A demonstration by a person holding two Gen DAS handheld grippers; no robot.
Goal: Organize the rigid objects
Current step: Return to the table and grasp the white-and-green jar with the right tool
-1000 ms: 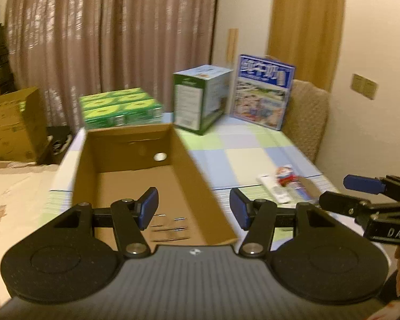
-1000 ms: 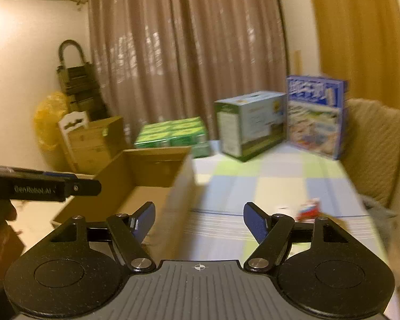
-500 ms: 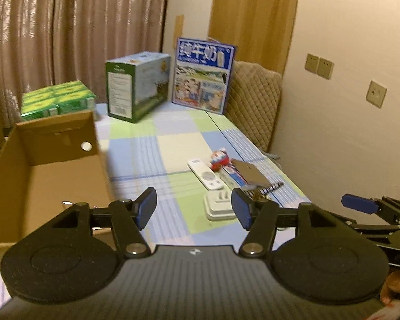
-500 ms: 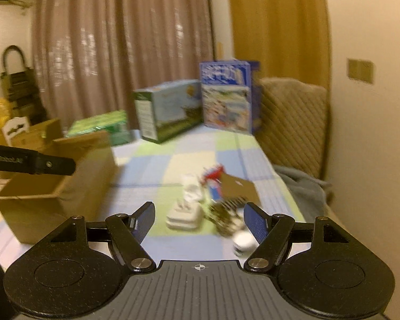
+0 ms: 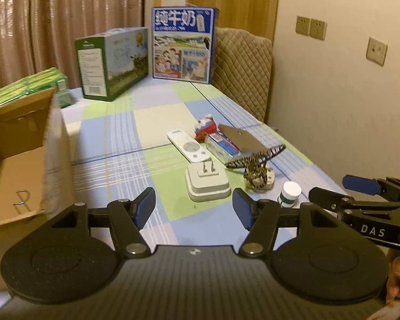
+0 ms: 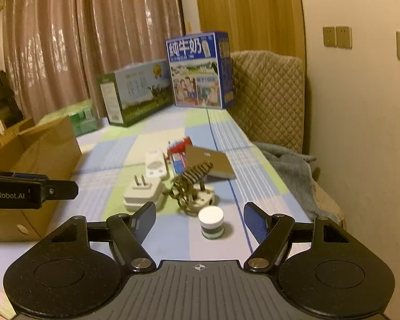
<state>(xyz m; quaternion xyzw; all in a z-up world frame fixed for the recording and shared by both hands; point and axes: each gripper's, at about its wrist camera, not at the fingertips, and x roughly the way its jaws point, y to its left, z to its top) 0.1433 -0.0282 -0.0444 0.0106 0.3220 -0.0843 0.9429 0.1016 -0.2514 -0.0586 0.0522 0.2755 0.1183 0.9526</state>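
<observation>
A cluster of small items lies on the checked tablecloth: a white plug adapter (image 5: 207, 184) (image 6: 144, 193), a white remote (image 5: 188, 149), a red toy (image 5: 206, 128), a toothpaste box (image 5: 222, 146), a brown notebook (image 5: 244, 140), a striped hair clip (image 5: 256, 157) and a white-lidded jar (image 5: 290, 193) (image 6: 211, 221). My left gripper (image 5: 194, 208) hovers open just short of the adapter, nothing between its pads. My right gripper (image 6: 200, 220) is open too, with the jar just ahead of its fingers and untouched. An open cardboard box (image 5: 18, 160) (image 6: 40, 154) stands to the left.
At the table's far end stand a blue milk carton case (image 5: 182, 45), a green-and-white case (image 5: 112, 64) and green packs (image 5: 26, 88). A quilted chair back (image 5: 242, 66) and a grey cloth (image 6: 290, 165) border the right side by the wall.
Both views swung right from the cardboard box to the cluster of small items and dropped closer to the table. The left jaws widened slightly. Nothing was picked up.
</observation>
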